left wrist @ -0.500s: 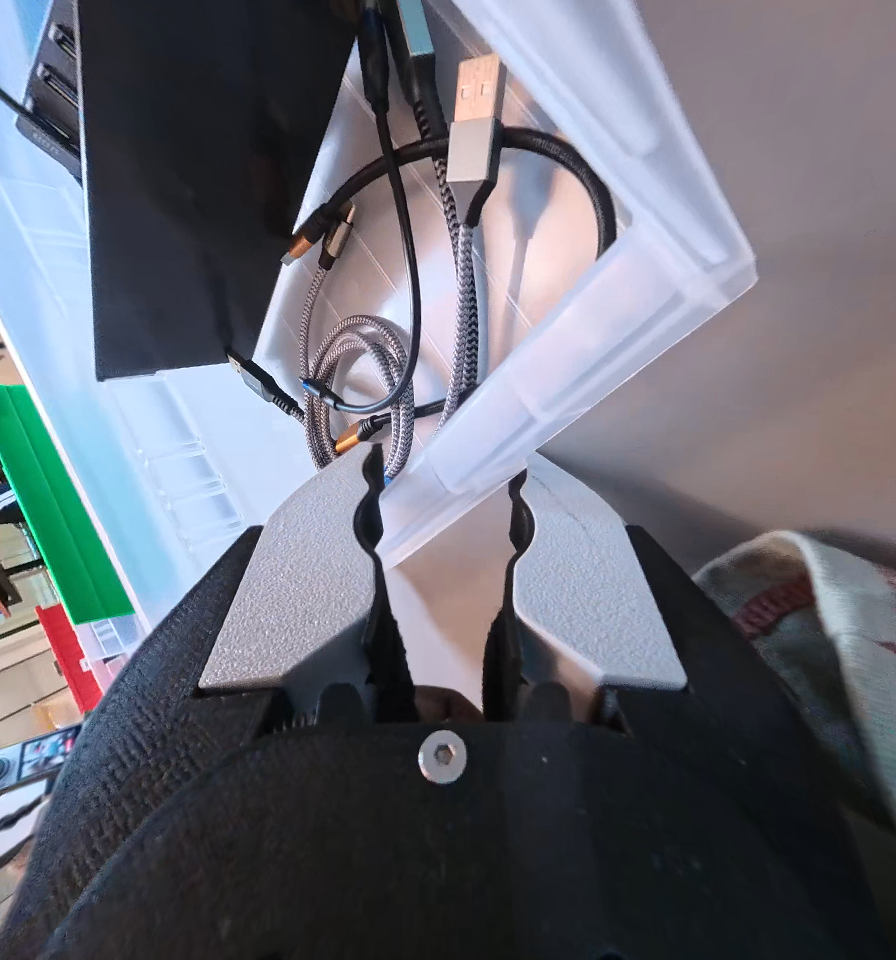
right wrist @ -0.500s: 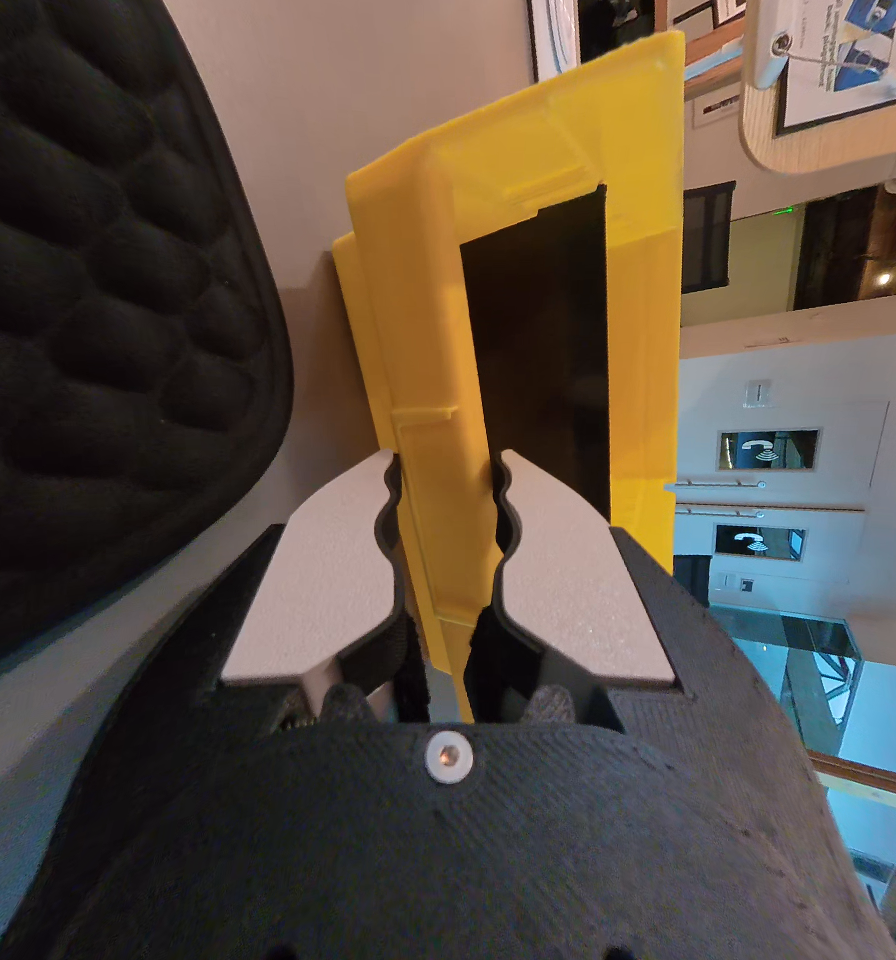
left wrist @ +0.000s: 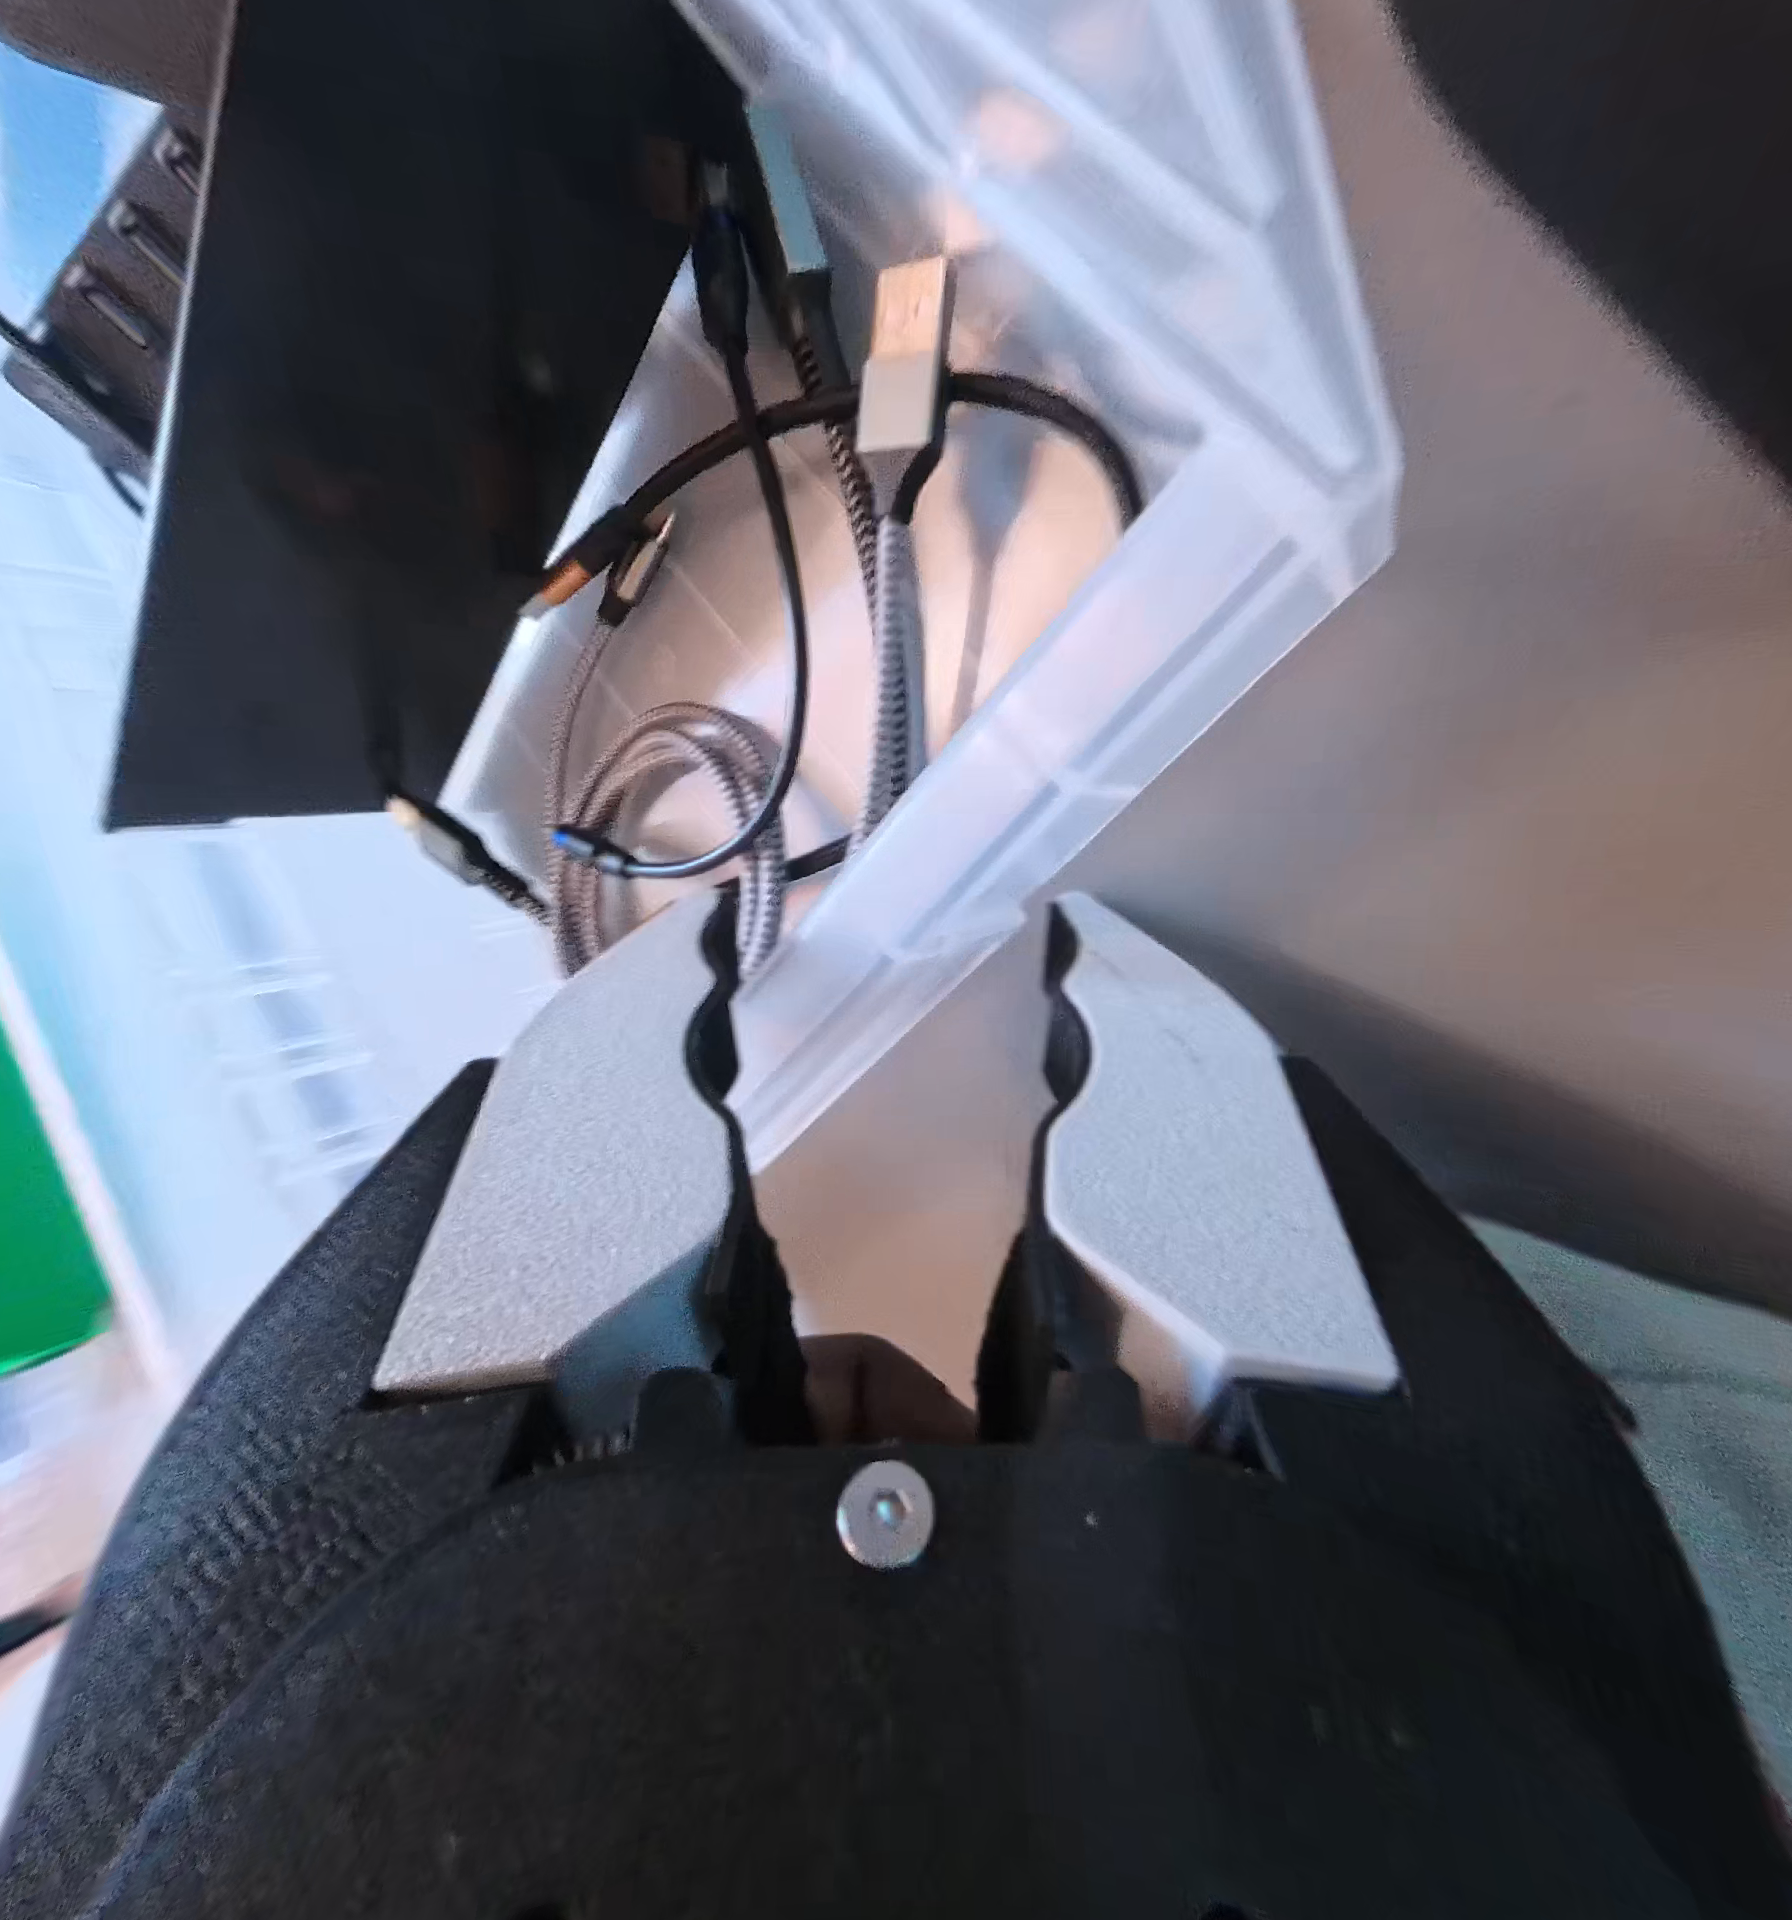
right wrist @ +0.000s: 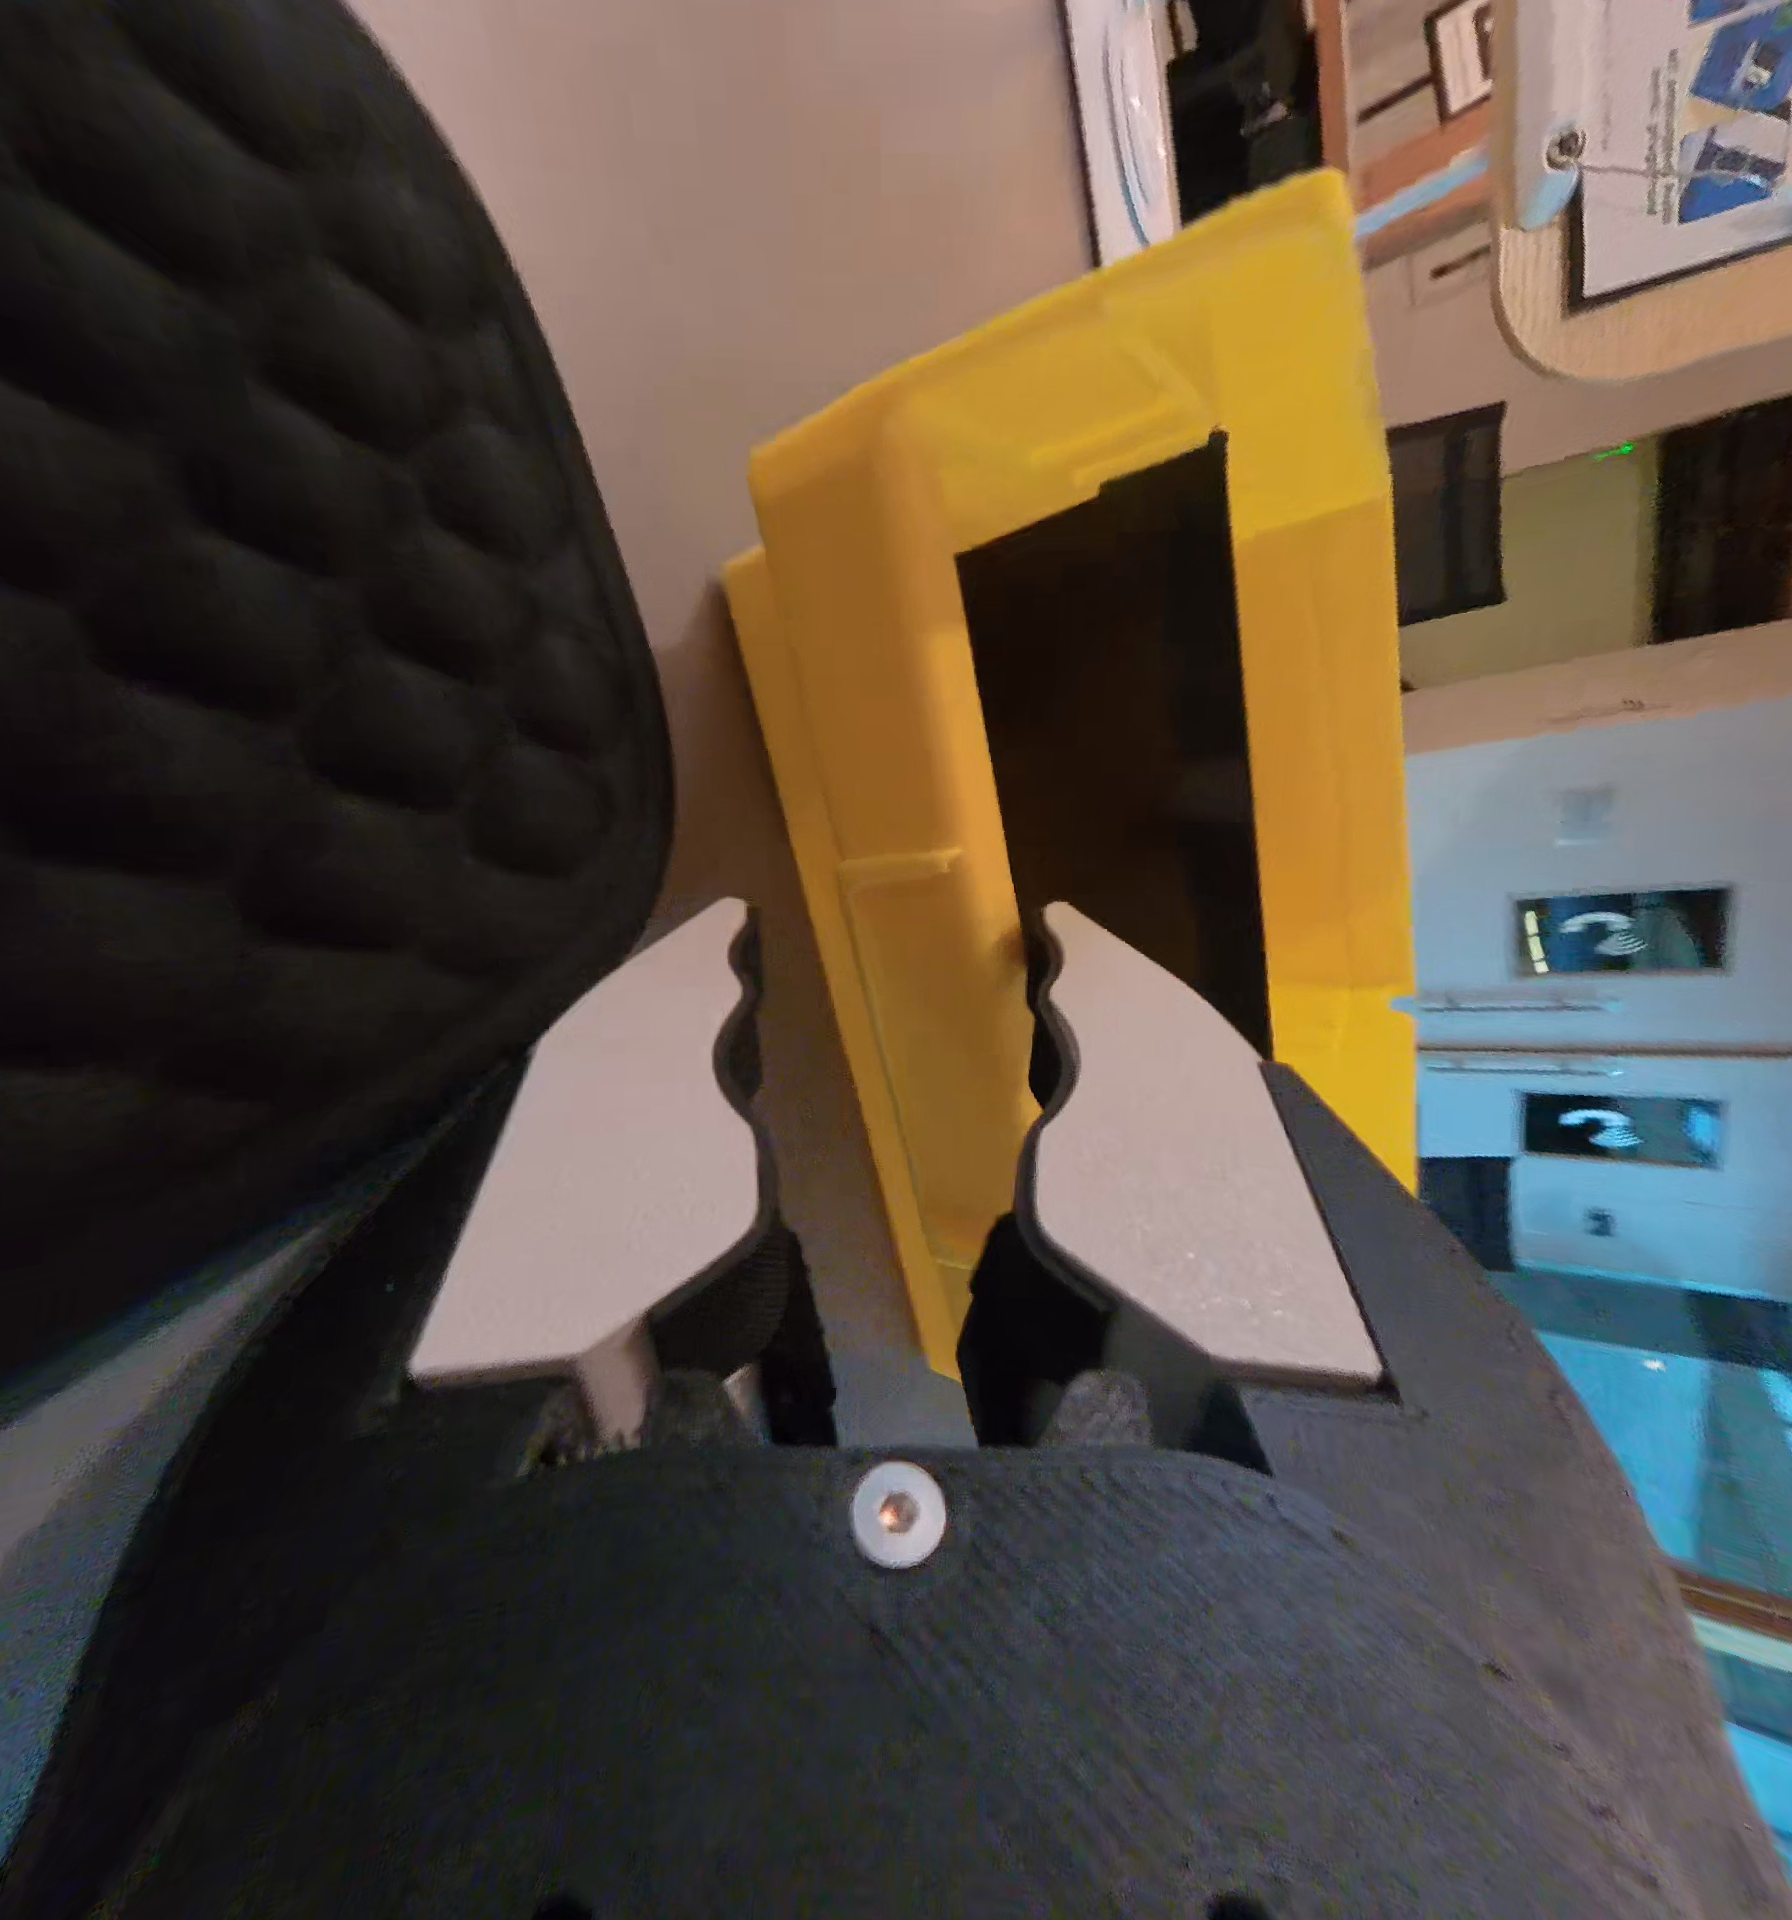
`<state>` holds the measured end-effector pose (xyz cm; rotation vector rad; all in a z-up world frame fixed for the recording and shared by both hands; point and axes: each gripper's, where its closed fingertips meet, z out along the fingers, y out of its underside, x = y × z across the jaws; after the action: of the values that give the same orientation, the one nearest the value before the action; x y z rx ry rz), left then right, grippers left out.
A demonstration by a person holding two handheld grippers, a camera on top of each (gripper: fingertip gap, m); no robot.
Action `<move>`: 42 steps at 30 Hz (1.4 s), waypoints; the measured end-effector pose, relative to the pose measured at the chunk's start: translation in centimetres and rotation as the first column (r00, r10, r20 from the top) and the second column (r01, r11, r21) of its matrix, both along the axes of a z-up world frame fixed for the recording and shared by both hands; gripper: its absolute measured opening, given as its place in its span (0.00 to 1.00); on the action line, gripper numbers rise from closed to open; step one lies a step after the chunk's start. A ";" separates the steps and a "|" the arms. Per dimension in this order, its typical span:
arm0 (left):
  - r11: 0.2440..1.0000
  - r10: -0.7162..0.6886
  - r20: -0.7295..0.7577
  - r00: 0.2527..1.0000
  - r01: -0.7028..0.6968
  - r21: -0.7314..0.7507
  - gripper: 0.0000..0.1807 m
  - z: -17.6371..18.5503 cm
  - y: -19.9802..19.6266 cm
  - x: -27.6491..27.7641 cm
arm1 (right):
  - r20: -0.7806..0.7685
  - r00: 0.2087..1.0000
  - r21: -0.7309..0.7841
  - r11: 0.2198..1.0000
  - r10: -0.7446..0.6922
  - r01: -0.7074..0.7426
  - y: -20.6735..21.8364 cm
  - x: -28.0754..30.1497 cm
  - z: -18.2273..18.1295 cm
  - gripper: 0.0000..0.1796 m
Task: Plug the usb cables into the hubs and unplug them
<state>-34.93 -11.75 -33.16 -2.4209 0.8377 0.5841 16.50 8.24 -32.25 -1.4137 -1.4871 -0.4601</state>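
- My left claw (left wrist: pixel 881 935): jaws apart, clear bin (left wrist: pixel 1131 665) corner between them; usb cables (left wrist: pixel 684 790) ahead inside.
- My right claw (right wrist: pixel 887 935): jaws apart astride yellow bin (right wrist: pixel 871 623) wall.

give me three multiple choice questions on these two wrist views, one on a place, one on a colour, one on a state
1. Where do the usb cables lie?
A. inside the clear plastic bin
B. on the green bin
C. inside the yellow bin

2. What colour is the bin in front of the right tool?
A. red
B. yellow
C. white

3. How do the left tool's jaws stand?
A. shut on a plug
B. shut on nothing
C. open, astride the bin's corner

Answers:
1 A: the cables coil within the clear plastic bin's walls.
2 B: the yellow bin's wall sits between the right tool's jaws.
3 C: a wide gap shows, with the clear corner in it.
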 end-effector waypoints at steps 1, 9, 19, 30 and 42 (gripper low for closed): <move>1.000 -0.007 0.089 0.996 0.006 0.014 0.37 0.2 -0.3 0.8 | -0.031 1.000 -0.018 1.000 0.000 -0.001 -0.2 0.0 0.1 0.28; 0.520 -0.518 0.613 0.596 -0.349 0.780 0.39 19.5 2.0 3.2 | -0.453 0.868 0.111 0.979 0.204 -0.172 -2.2 -2.0 5.7 0.28; 0.842 -0.126 0.945 0.301 -0.471 0.262 0.54 14.5 17.8 -1.8 | -0.365 0.906 0.119 0.975 0.217 -0.186 -2.3 -3.4 4.9 0.28; 0.904 0.146 0.853 0.501 -0.418 0.091 0.43 6.9 22.1 -2.1 | -0.343 0.918 0.127 0.978 0.199 -0.165 -2.1 -2.9 4.7 0.27; 0.759 -0.206 0.794 0.571 -0.419 0.498 0.24 15.5 19.7 -2.0 | -0.323 0.929 0.128 0.981 0.178 -0.143 -1.8 -2.7 4.5 0.26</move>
<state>-36.97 7.95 -17.69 -1.7363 0.0099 -0.2530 13.81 6.41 -27.78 -1.2081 -1.2706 -0.1795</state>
